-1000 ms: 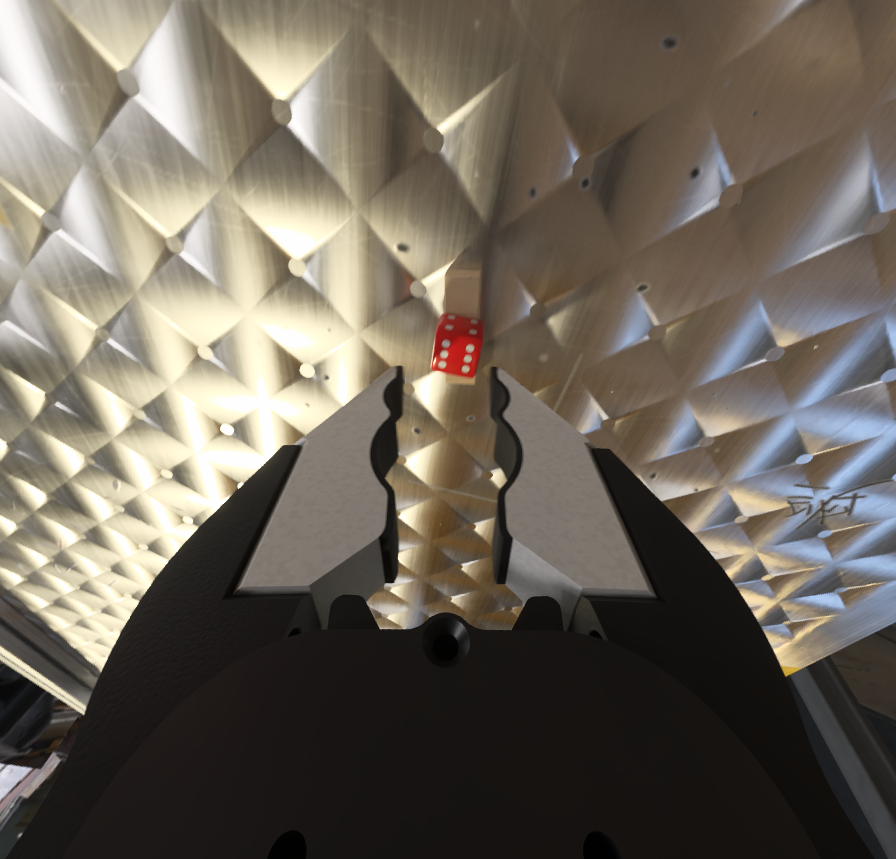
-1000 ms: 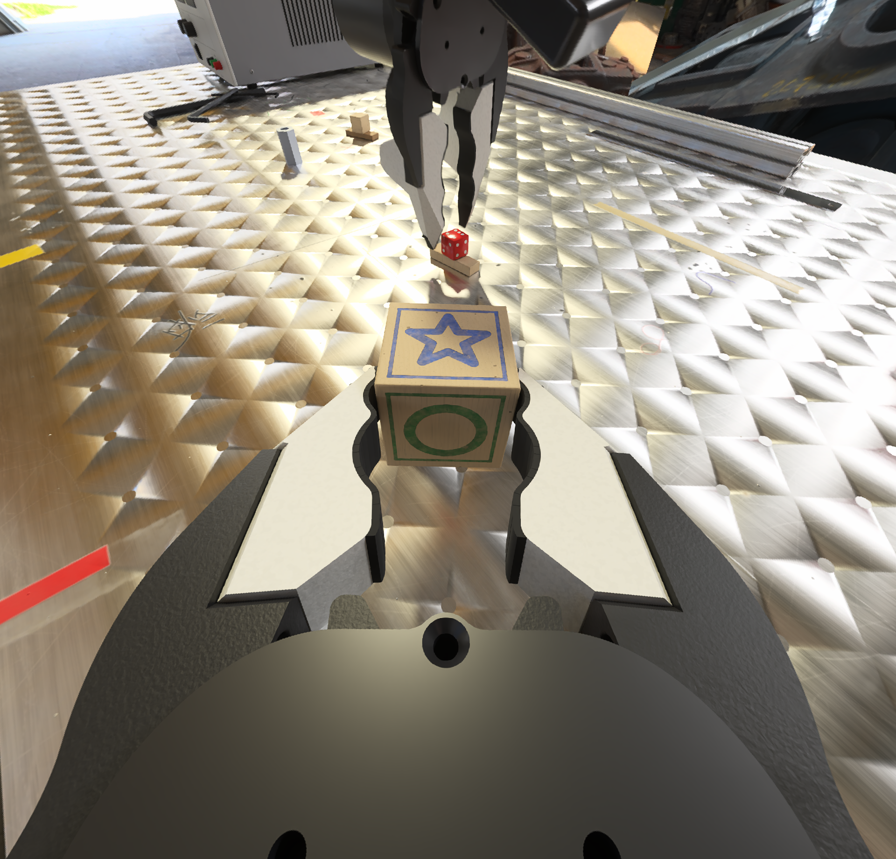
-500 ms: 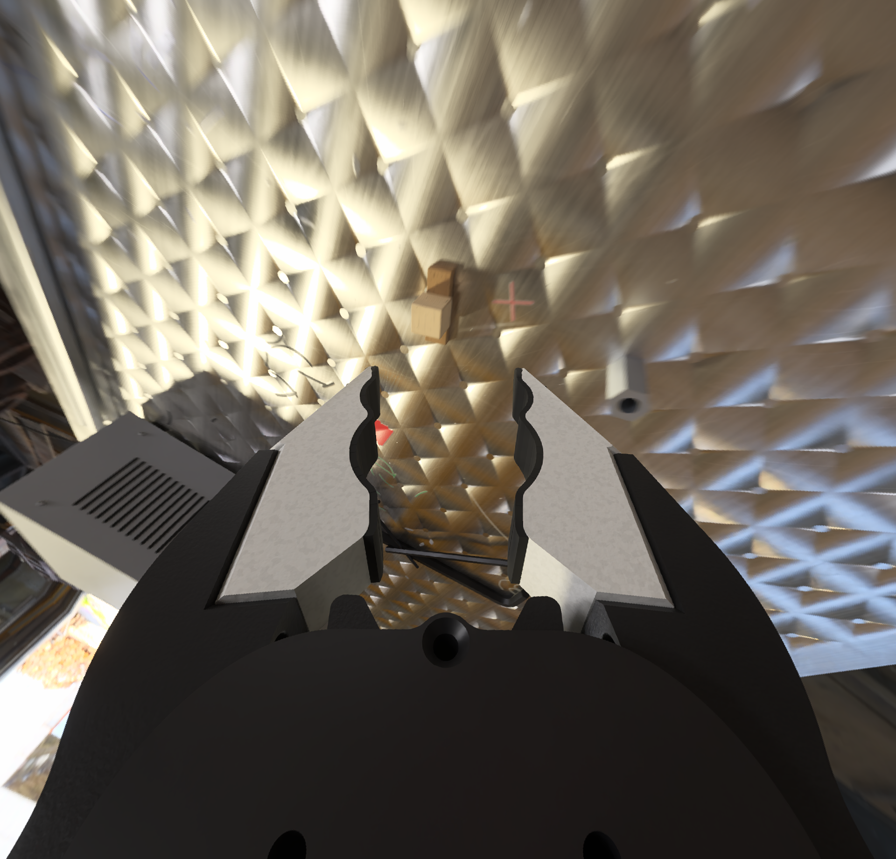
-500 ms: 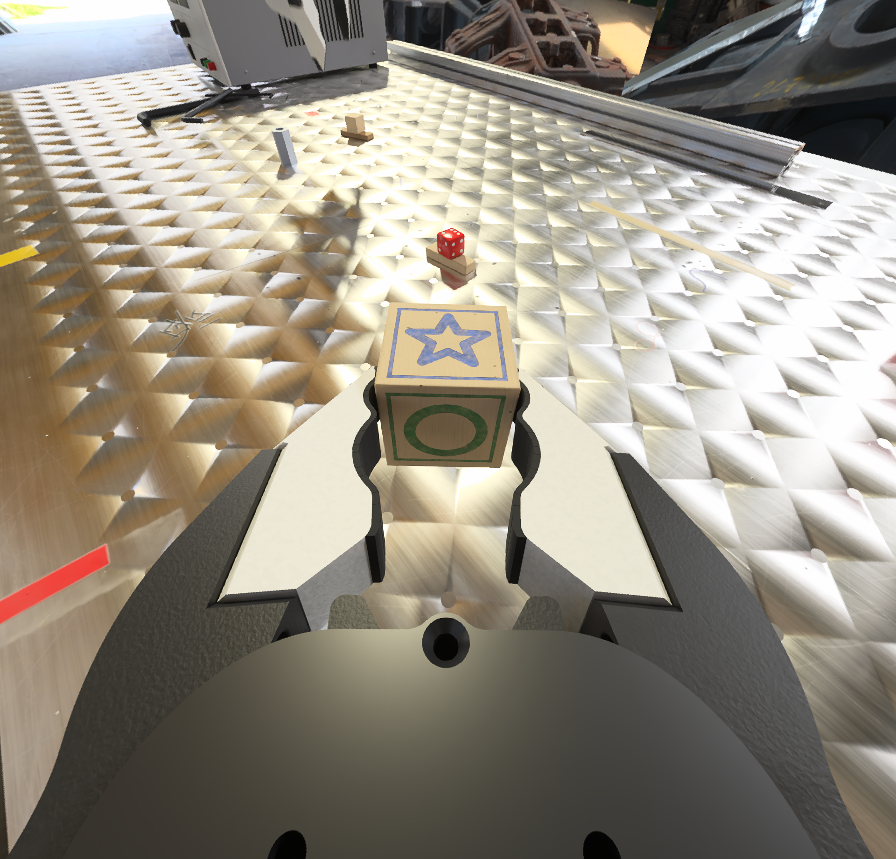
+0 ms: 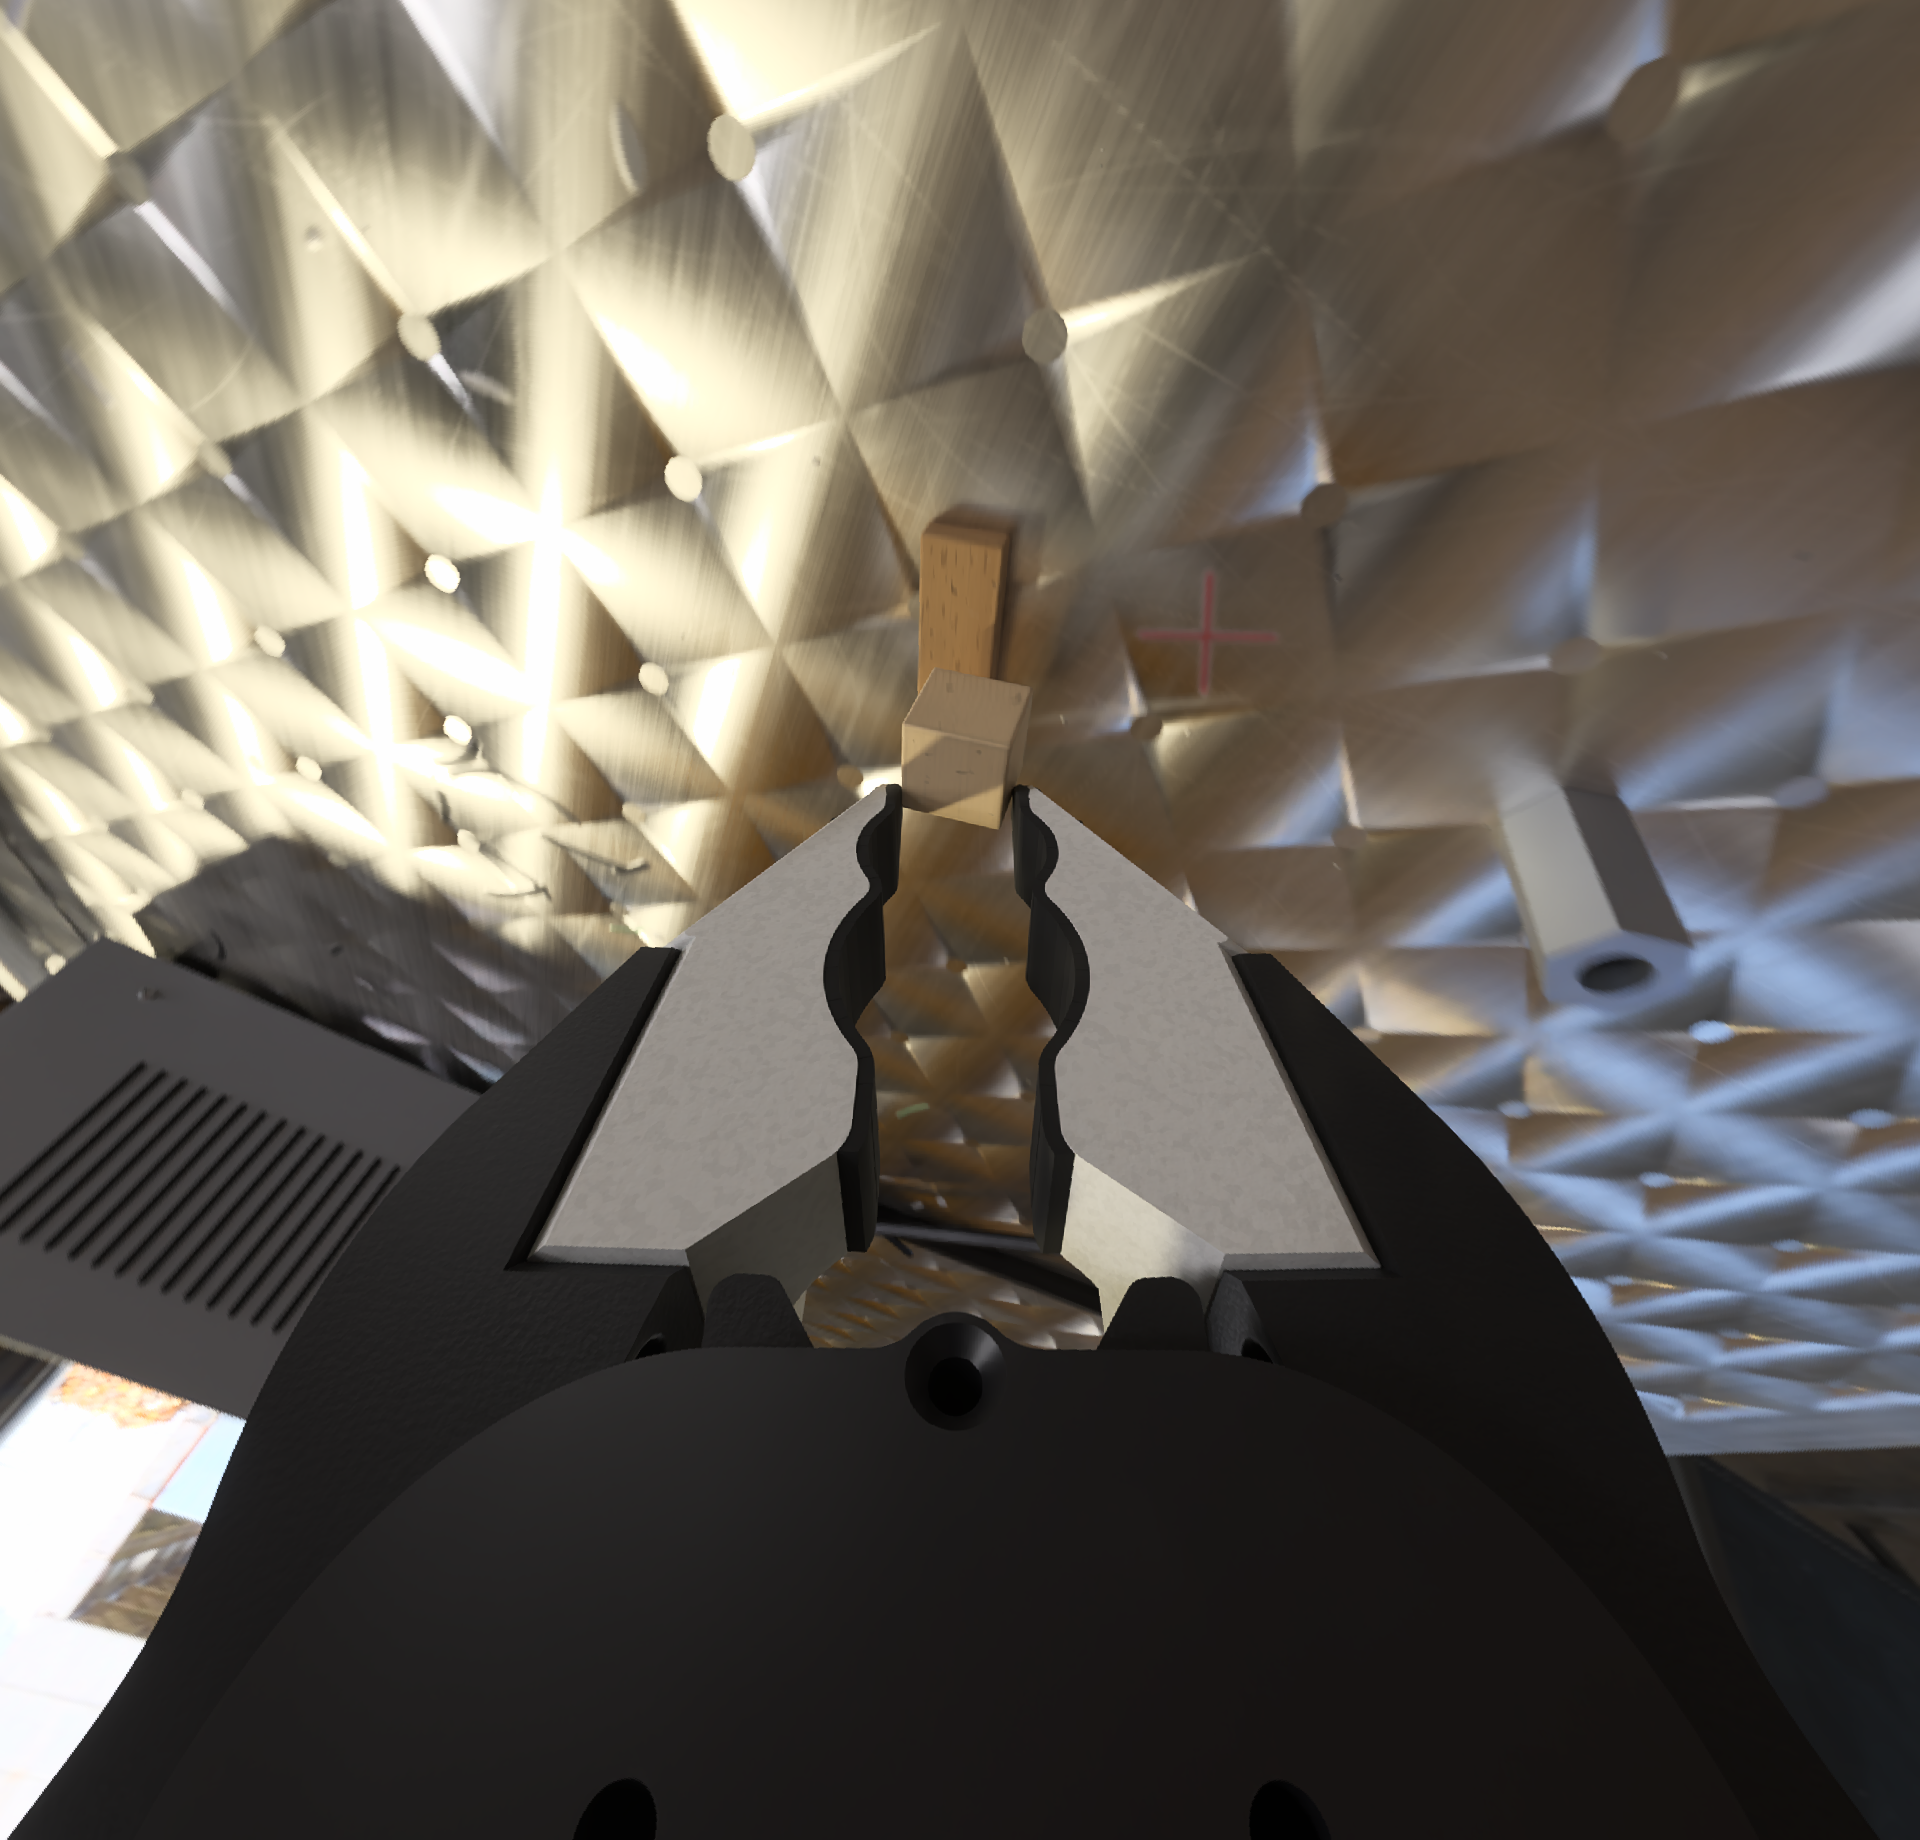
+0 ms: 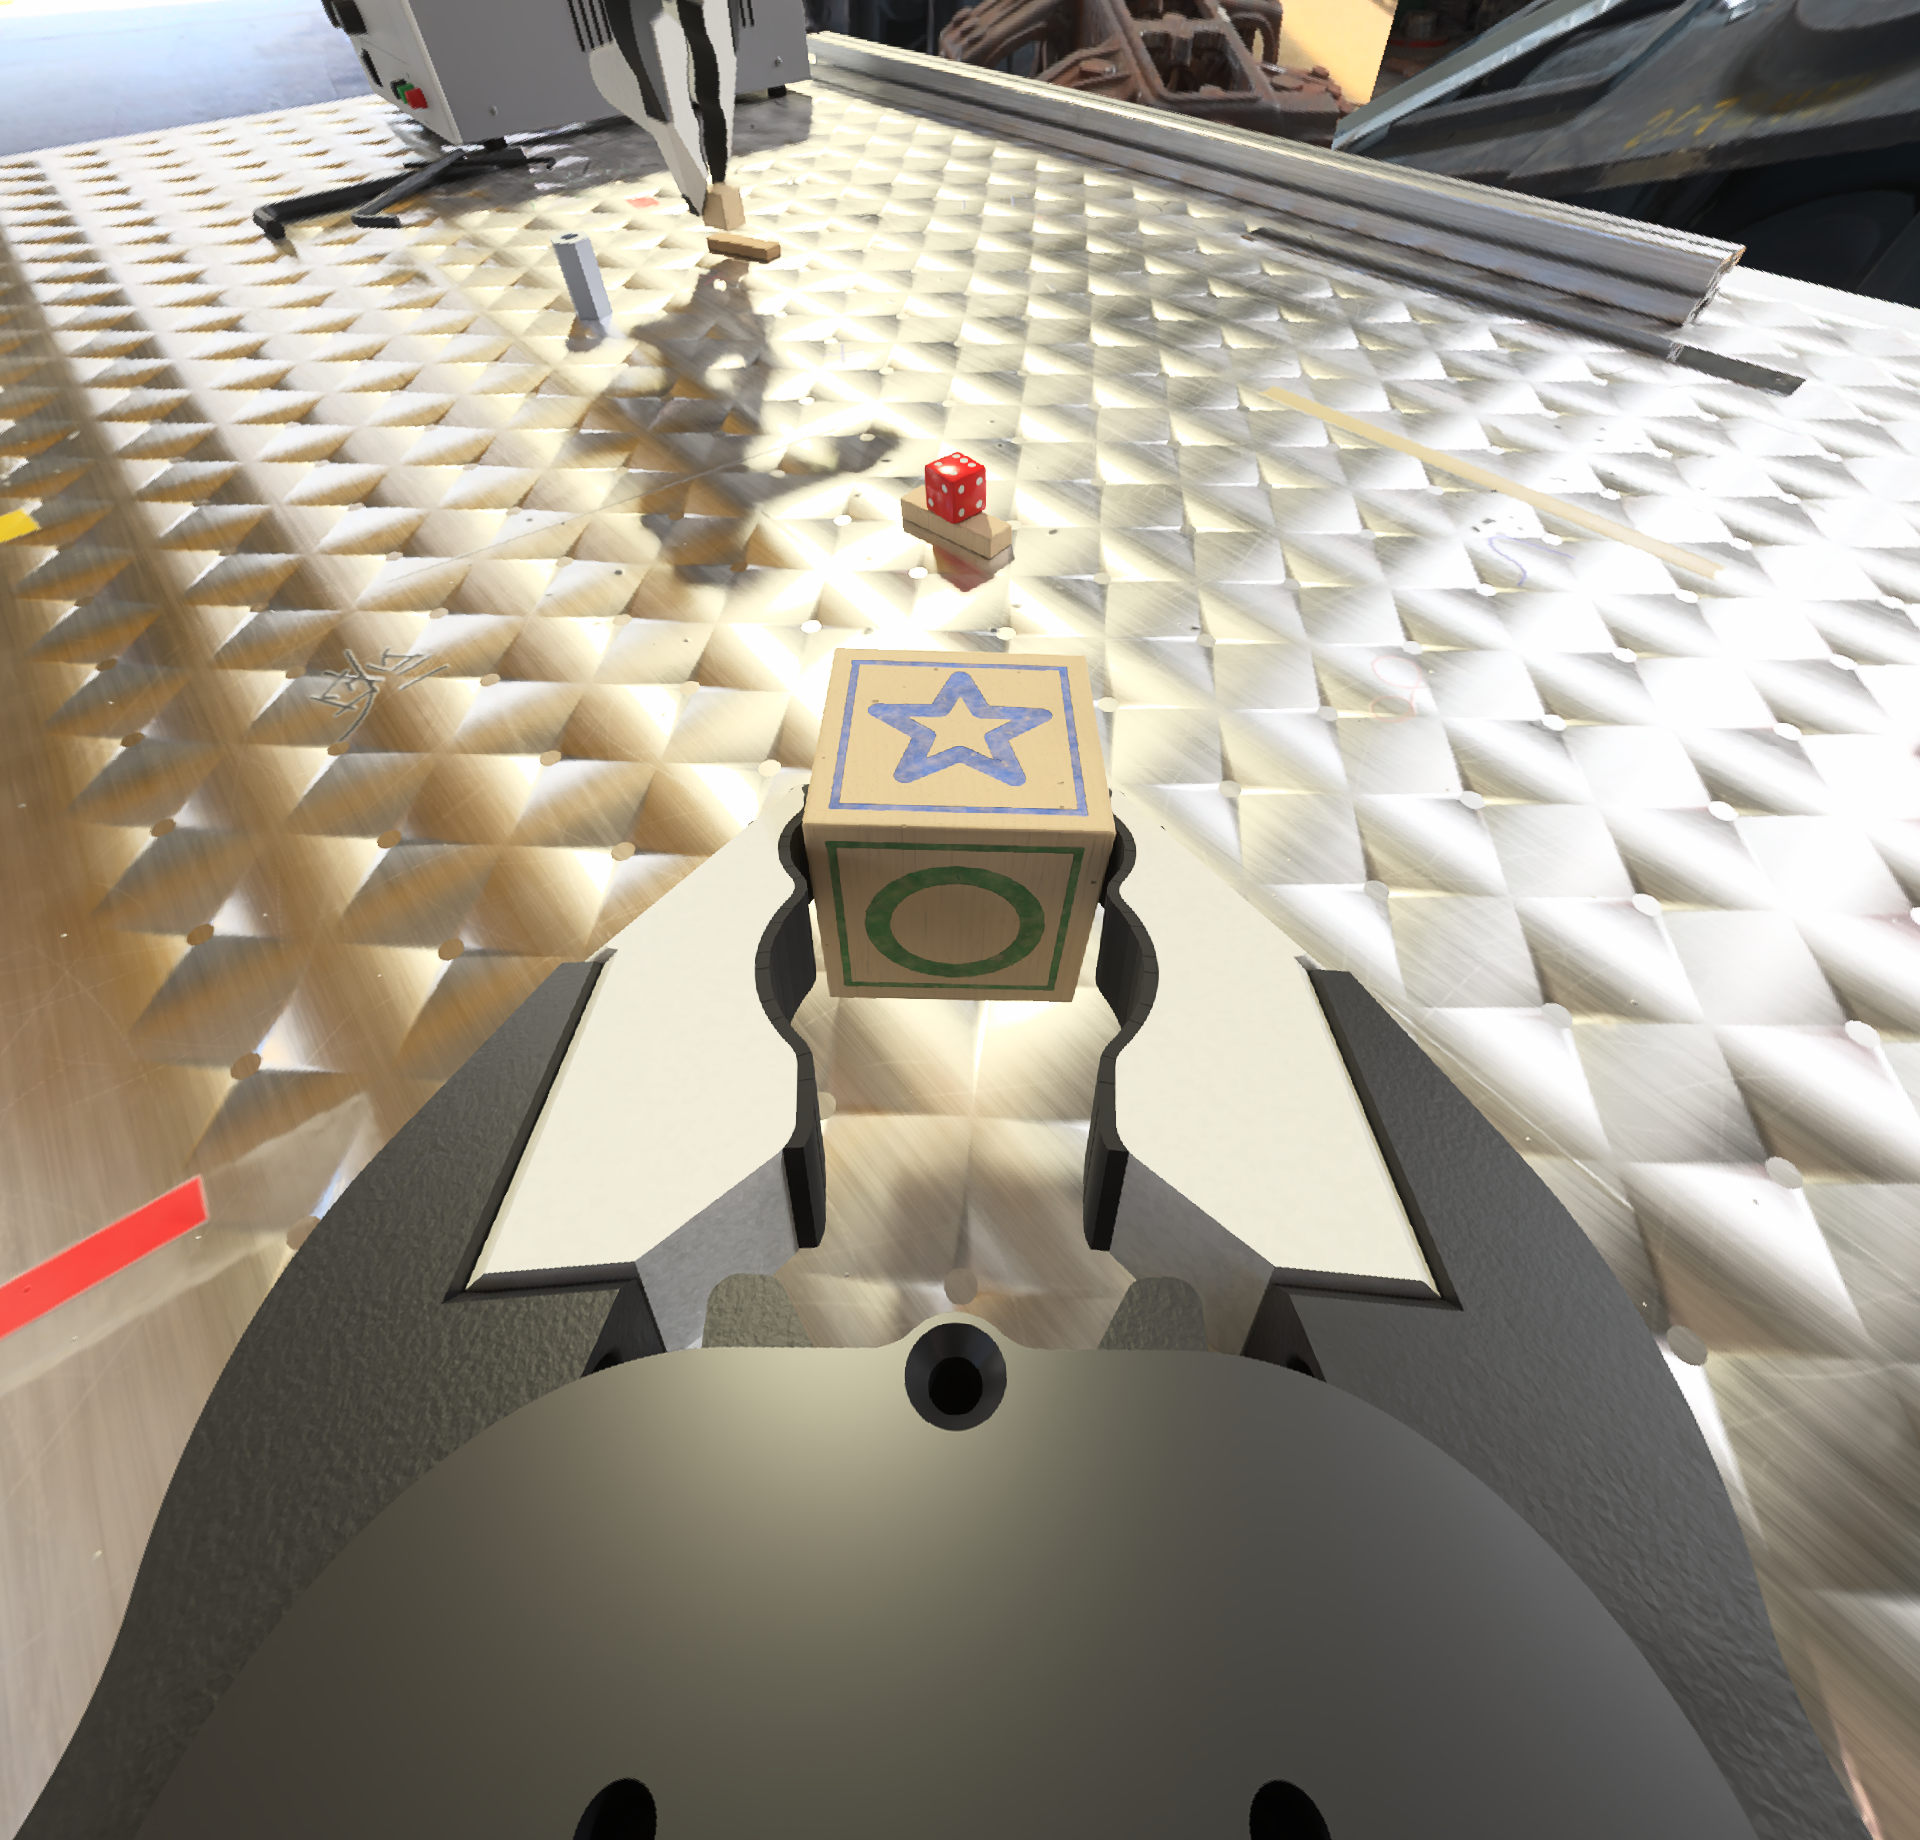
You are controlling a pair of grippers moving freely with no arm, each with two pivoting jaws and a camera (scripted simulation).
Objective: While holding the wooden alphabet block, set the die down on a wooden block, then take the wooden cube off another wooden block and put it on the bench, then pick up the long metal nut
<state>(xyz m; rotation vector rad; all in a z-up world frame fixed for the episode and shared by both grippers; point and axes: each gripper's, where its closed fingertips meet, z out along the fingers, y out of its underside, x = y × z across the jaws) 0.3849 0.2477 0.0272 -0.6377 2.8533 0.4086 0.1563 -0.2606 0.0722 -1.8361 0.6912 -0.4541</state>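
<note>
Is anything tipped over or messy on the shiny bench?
Nothing looks spilled or broken. The red die sits squarely on its wooden block, and the long metal nut stands upright, leaning slightly. The wooden cube appears tilted between the left gripper's fingertips.

Grey cabinet (image 6: 540,24) — top cut off by the frame edge. Left tongs (image 6: 698,185) likewise cut above; whether their tips touch the wooden cube (image 6: 724,204) is too small to tell. Wooden block (image 5: 964,601) — near end hidden behind the cube. Die (image 6: 956,487) pips too small to count.
</note>
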